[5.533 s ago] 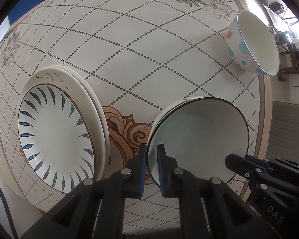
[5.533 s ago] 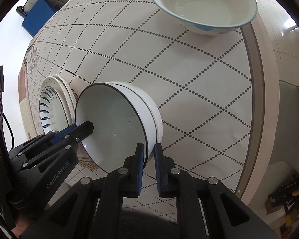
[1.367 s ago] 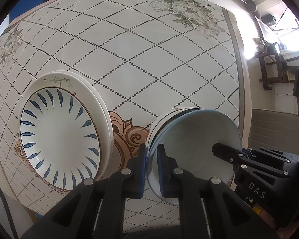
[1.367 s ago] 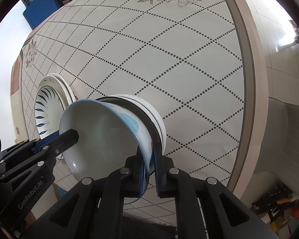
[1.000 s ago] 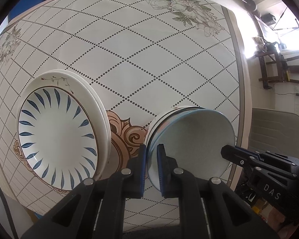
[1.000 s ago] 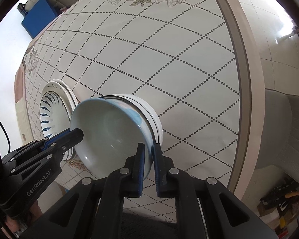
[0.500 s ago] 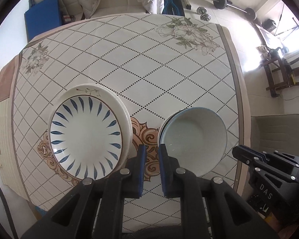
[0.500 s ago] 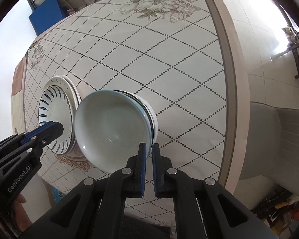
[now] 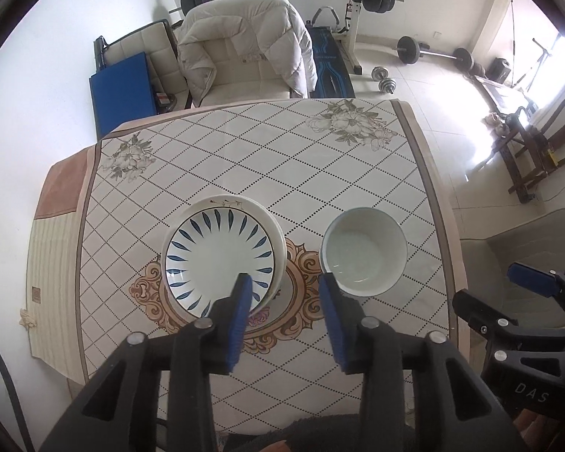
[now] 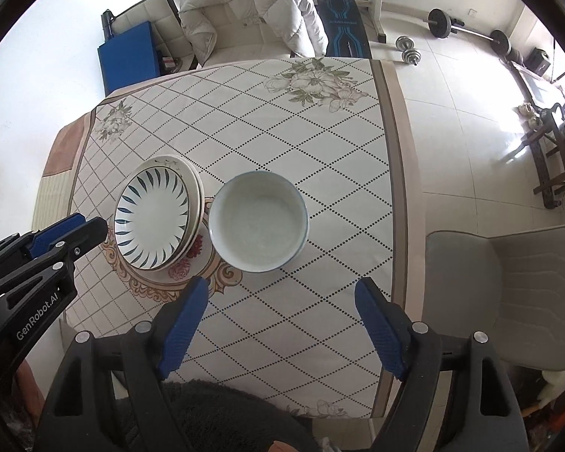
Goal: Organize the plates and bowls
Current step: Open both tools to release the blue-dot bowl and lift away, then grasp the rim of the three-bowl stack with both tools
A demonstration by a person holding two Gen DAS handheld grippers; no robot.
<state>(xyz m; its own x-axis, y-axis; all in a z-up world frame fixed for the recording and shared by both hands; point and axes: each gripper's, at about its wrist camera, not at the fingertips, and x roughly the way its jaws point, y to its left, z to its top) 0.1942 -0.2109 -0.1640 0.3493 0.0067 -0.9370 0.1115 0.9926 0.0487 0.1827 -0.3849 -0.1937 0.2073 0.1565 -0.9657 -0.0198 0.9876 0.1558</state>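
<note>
Seemingly finished: plate stack (image 9: 222, 252) left and bowl stack (image 9: 363, 250) right, side by side on table (image 9: 245, 158), left hand-held gripper (image 9: 284, 297) and right hand-held gripper (image 10: 280, 301) above, both spread, empty.

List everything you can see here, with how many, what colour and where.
Plate stack: one stack, white with blue leaf strokes on the top plate, left of table centre.
Bowl stack: one stack, white with a blue rim on the top bowl, right of the plates.
Tablecloth: one, cream with dotted diamonds and flowers, covering the table.
Armchair: one, cream, draped with a white puffy jacket, beyond the table.
Blue board: one, leaning left of the armchair.
Barbells and dumbbells: several, black, on the floor behind.
Grey chair: one, right of the table.
Left tongs: open, above the table.
Right tongs: open, above the table.
</note>
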